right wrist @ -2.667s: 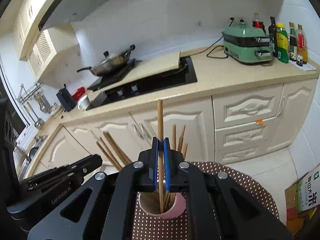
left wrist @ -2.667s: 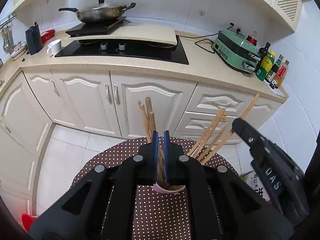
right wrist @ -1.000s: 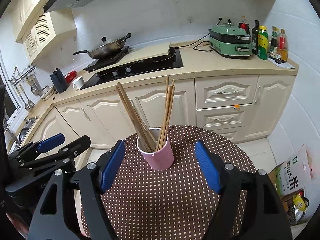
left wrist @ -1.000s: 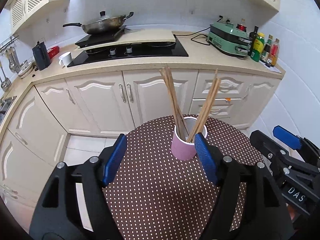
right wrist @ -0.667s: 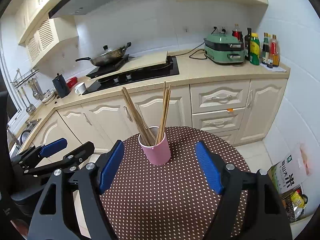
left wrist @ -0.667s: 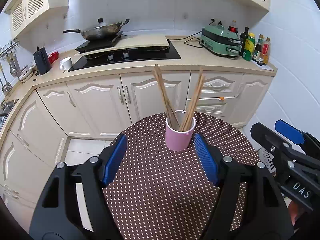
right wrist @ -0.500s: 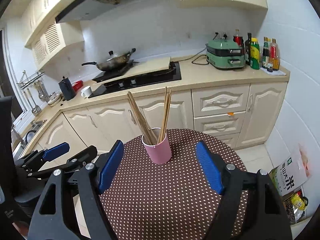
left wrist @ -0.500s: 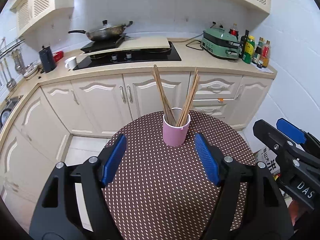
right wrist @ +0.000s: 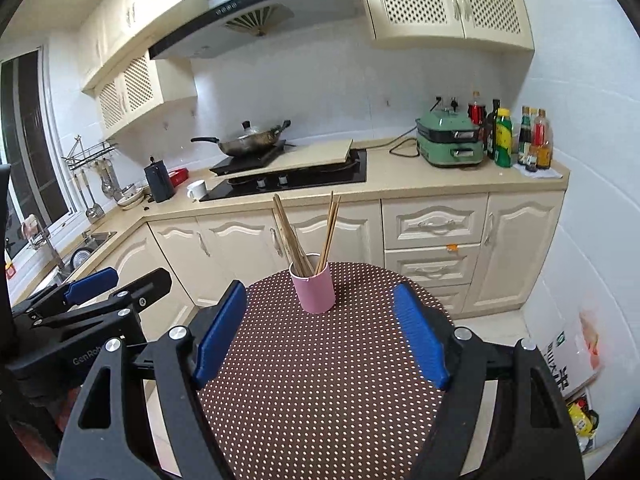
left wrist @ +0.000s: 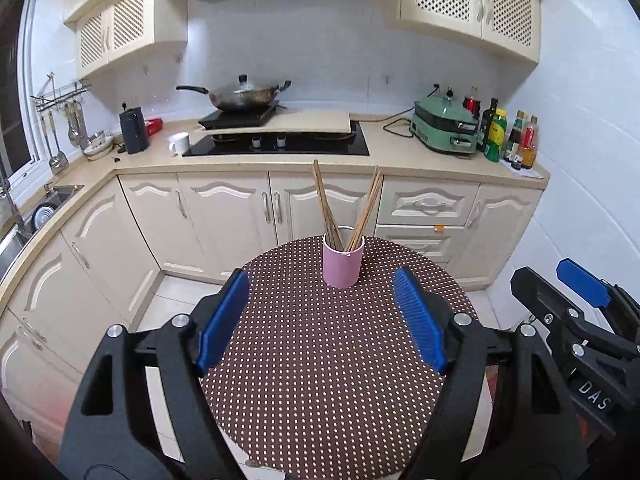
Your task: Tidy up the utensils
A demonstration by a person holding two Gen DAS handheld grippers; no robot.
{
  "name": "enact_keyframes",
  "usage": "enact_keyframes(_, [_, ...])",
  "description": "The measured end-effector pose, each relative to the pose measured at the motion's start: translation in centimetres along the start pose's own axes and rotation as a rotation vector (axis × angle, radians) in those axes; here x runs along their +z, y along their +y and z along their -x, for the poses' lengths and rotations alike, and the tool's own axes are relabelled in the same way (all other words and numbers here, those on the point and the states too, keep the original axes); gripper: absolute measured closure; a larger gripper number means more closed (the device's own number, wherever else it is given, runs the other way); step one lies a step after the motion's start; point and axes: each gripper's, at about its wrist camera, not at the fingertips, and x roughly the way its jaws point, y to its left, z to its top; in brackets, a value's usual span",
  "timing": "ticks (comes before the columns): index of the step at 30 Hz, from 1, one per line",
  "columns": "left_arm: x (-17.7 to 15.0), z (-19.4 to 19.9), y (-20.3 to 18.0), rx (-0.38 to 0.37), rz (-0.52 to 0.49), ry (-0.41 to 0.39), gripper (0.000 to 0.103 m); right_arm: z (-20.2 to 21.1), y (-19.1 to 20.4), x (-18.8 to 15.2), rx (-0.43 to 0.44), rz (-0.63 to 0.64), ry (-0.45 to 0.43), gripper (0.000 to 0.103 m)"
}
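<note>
A pink cup (left wrist: 343, 265) stands upright on the far part of a round brown polka-dot table (left wrist: 320, 380). It holds several wooden chopsticks (left wrist: 328, 208), leaning left and right. The cup also shows in the right wrist view (right wrist: 314, 291), with the chopsticks (right wrist: 290, 234) in it. My left gripper (left wrist: 320, 314) is open and empty, well back from the cup. My right gripper (right wrist: 318, 322) is open and empty, also back from the cup. The right gripper shows at the right edge of the left wrist view (left wrist: 576, 312); the left gripper shows at the left of the right wrist view (right wrist: 92, 296).
Cream kitchen cabinets (left wrist: 224, 208) and a counter with a black hob (left wrist: 280, 144), a wok (left wrist: 244, 96), a green appliance (left wrist: 446, 130) and bottles (left wrist: 508, 136) stand behind the table. A sink (left wrist: 44, 208) is at the left. A printed bag (right wrist: 568, 360) lies on the floor at the right.
Both grippers were shut on chopsticks over the cup; they have opened and let go. Both have since drawn back and up, so the cup looks smaller and farther away.
</note>
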Motion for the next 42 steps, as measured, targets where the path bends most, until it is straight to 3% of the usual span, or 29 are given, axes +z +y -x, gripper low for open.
enact_keyframes(9, [-1.0,6.4,-0.6,0.008,-0.002,-0.071,0.028,5.3,0.7,-0.4,0.019,0.005,-0.059,0.028])
enact_keyframes(13, [-1.0,8.3,-0.9,0.012,-0.016,-0.101,0.028,7.1,1.0,-0.1,0.027,-0.003,-0.079,0.019])
enact_keyframes(19, [-1.0,10.6,-1.1,0.009,-0.020,-0.138,0.028,9.0,1.4,0.2,0.031,0.019,-0.121,0.019])
enact_keyframes(42, [-1.0,12.4,-0.5,0.000,-0.021,-0.186,0.028,9.9,1.5,0.0,0.011,0.024,-0.146,0.018])
